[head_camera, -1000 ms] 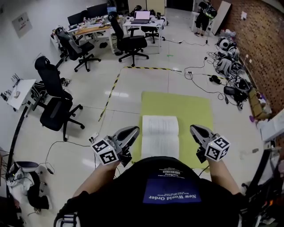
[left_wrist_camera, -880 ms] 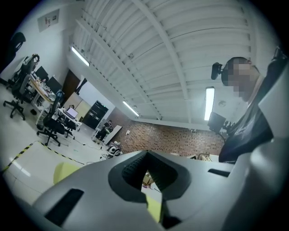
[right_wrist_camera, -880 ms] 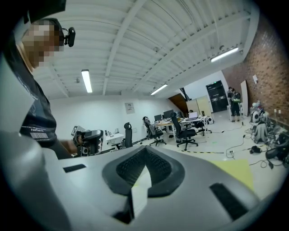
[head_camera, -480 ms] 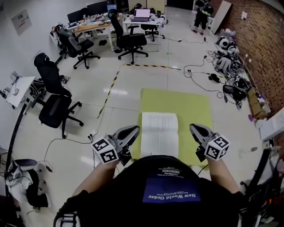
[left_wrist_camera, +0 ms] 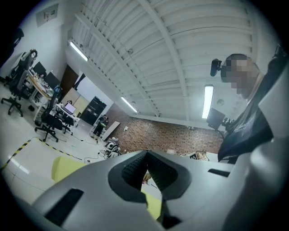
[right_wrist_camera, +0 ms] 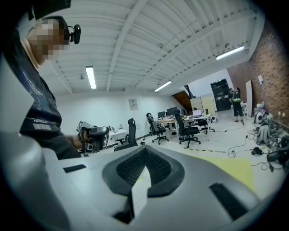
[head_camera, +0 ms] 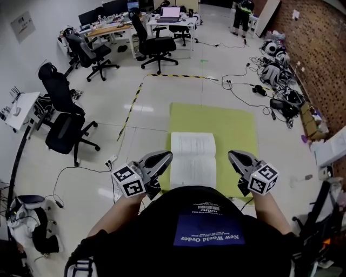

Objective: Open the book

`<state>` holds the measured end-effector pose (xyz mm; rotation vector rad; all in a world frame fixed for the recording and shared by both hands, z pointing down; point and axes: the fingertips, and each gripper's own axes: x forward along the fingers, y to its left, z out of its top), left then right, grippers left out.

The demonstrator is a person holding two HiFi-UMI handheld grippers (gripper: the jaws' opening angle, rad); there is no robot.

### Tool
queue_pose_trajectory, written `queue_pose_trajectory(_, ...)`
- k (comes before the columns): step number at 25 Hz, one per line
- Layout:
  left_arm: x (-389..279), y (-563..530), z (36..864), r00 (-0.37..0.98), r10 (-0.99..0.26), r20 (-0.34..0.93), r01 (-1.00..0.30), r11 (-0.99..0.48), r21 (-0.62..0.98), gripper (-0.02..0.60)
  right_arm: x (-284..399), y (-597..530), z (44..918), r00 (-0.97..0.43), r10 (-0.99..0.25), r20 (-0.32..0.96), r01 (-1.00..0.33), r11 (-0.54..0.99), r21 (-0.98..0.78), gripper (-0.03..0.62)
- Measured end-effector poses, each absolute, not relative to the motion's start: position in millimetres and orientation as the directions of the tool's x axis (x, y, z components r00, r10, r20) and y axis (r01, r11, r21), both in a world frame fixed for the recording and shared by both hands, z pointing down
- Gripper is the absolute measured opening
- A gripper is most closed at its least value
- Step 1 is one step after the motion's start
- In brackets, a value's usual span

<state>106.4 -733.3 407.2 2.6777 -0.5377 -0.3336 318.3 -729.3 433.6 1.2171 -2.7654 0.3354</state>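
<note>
The book (head_camera: 193, 159) lies open on a yellow-green mat (head_camera: 232, 127) on the floor, its white pages facing up, straight ahead of me. My left gripper (head_camera: 166, 156) hovers just left of the book's near edge, shut and holding nothing. My right gripper (head_camera: 232, 156) hovers to the right of the book over the mat, also shut and bare. In the left gripper view the jaws (left_wrist_camera: 146, 155) meet, with the mat (left_wrist_camera: 67, 166) beyond them. In the right gripper view the jaws (right_wrist_camera: 145, 151) are closed, and the left gripper (right_wrist_camera: 92, 137) shows across from them.
Black office chairs (head_camera: 65, 130) stand at the left, desks with a laptop (head_camera: 168, 13) at the back. Black-and-yellow tape (head_camera: 132, 105) crosses the floor. Cables and gear (head_camera: 278, 81) lie along the brick wall at the right. A person (head_camera: 240, 13) stands far off.
The right gripper has drifted slightly inward toward the book. The head view has shifted a little, so the book sits higher in frame. Both grippers stay shut.
</note>
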Motion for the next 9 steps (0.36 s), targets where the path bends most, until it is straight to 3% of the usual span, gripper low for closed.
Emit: queue_pose_trajectory(9,110.6,-743.0,406.5,0.902,-0.408,-0.141,-0.315,-0.846,0.430,0.006,314.0,-741.3,433.0,-0.685,-0.705,0.183,-0.729,0.665,-0.162,-0.014)
